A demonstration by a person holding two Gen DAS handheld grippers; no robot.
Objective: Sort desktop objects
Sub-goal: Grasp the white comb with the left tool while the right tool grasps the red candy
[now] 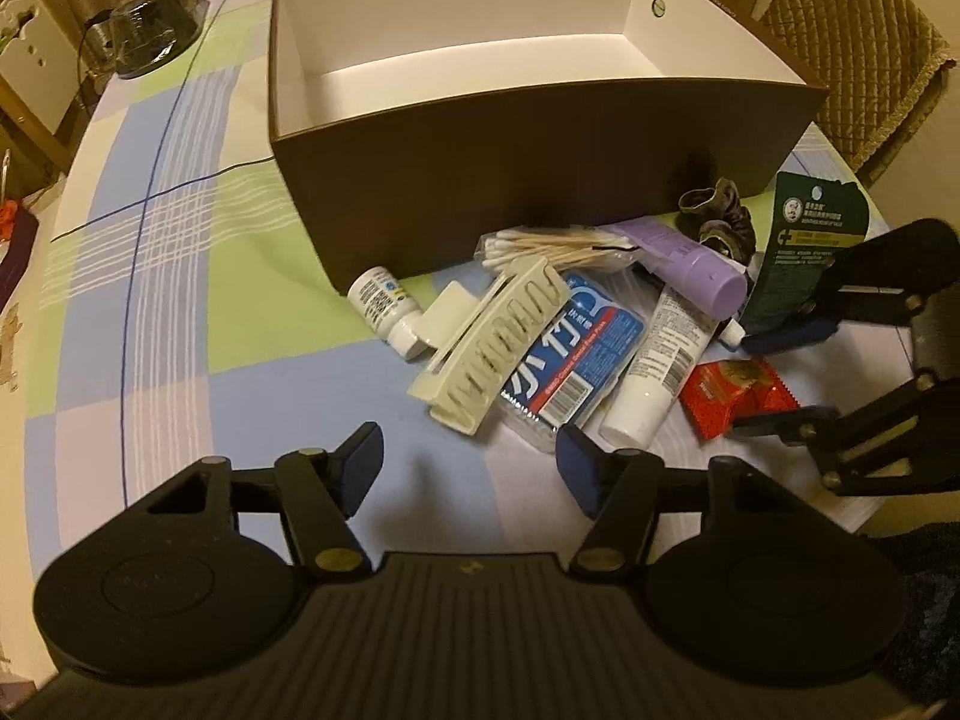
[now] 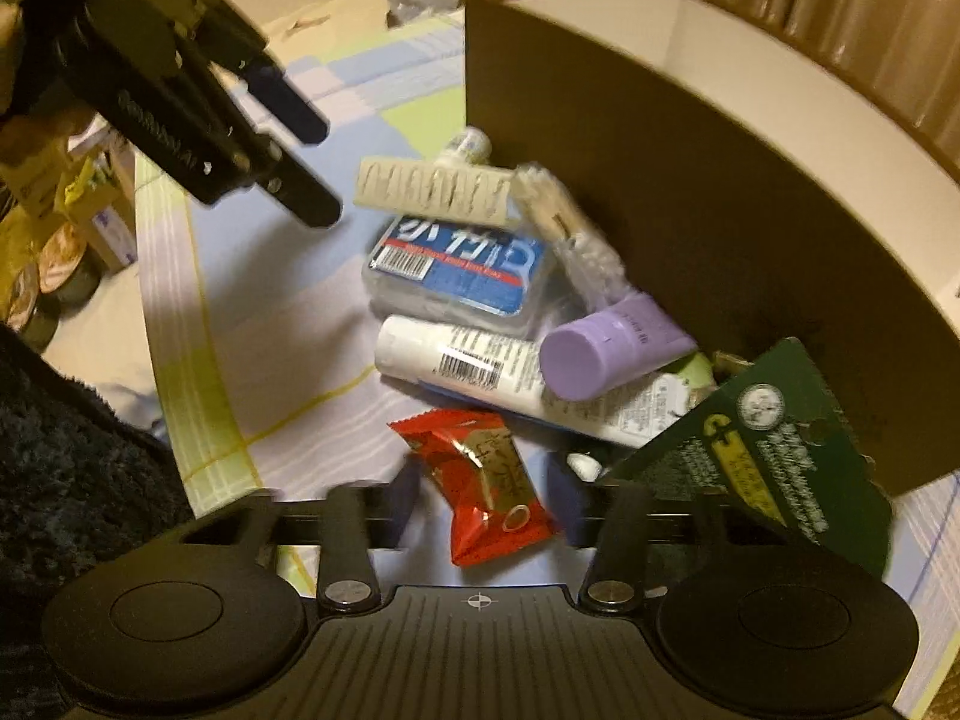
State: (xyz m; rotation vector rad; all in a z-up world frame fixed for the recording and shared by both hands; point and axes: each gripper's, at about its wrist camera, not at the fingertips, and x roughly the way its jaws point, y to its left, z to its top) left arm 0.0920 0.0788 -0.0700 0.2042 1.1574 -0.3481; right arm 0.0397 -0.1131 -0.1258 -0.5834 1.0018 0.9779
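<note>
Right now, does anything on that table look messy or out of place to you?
Yes. The big brown cardboard box with white inside shows nothing in it, while the toiletries lie heaped against its front wall: a cream plastic hair claw rests tilted across a blue-labelled clear packet, and a lilac-capped tube lies over a white tube.

Before you: box [image 1: 540, 180] brown outside, white inside, your tablecloth [image 1: 180, 300] checked blue, green and white, hair clip [image 1: 492, 348] cream, tube [image 1: 708, 276] lilac, snack packet [image 2: 486, 480] red with gold, card [image 2: 762, 450] dark green.
</note>
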